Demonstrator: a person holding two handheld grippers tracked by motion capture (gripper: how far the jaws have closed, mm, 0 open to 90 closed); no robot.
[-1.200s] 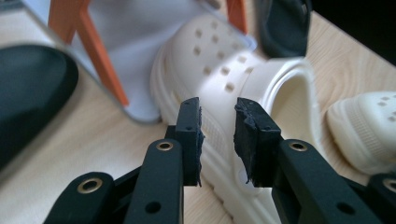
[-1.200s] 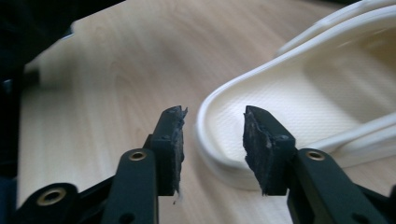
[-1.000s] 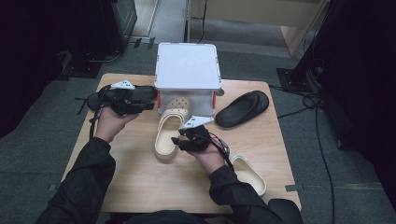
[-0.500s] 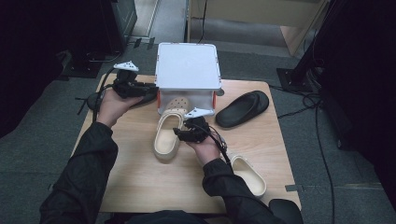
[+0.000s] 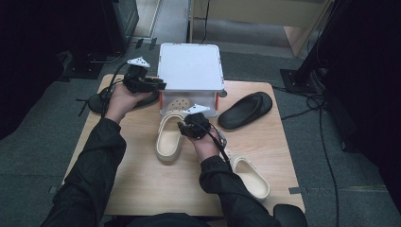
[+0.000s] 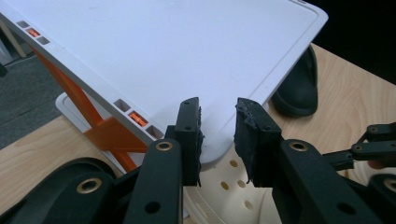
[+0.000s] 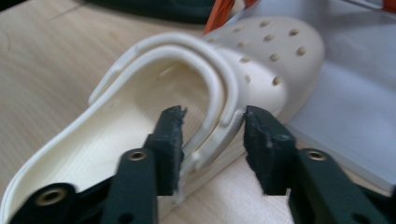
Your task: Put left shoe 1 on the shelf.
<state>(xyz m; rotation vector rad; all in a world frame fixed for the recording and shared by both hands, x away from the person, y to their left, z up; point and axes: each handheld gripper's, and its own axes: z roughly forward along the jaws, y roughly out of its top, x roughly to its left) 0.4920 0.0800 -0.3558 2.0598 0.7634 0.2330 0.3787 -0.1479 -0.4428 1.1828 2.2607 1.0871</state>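
- The right gripper (image 5: 193, 124) sits near the middle of the wooden table (image 5: 142, 179), over the right edge of a cream clog (image 5: 169, 139) that lies sole-down with its holed toe tucked under the white bin.
- In the right gripper view the jaws straddle the clog's side wall (image 7: 219, 128) and folded strap. They have just been narrowing. The left jaw touches the inner face, while a small gap shows at the right jaw, so the clog is between them but not pinched.
- The left gripper (image 5: 158, 85) is held at the left side of the white bin (image 5: 191, 66), level with its lid.
- In the left gripper view its jaws stand a little apart with nothing between them, pointing across the near corner of the lid (image 6: 187, 51). They have just been opening slightly.
- The bin stands at the far middle of the table, lid on, with orange latches (image 6: 100, 126) at its side.
- A black clog (image 5: 246, 109) lies to the right of the bin, well apart from the cream one.
- Another black clog (image 5: 97, 101) lies at the table's far left edge, partly hidden by the left hand.
- A second cream clog (image 5: 250, 176) lies at the near right, just beside the person's right sleeve (image 5: 227, 189).
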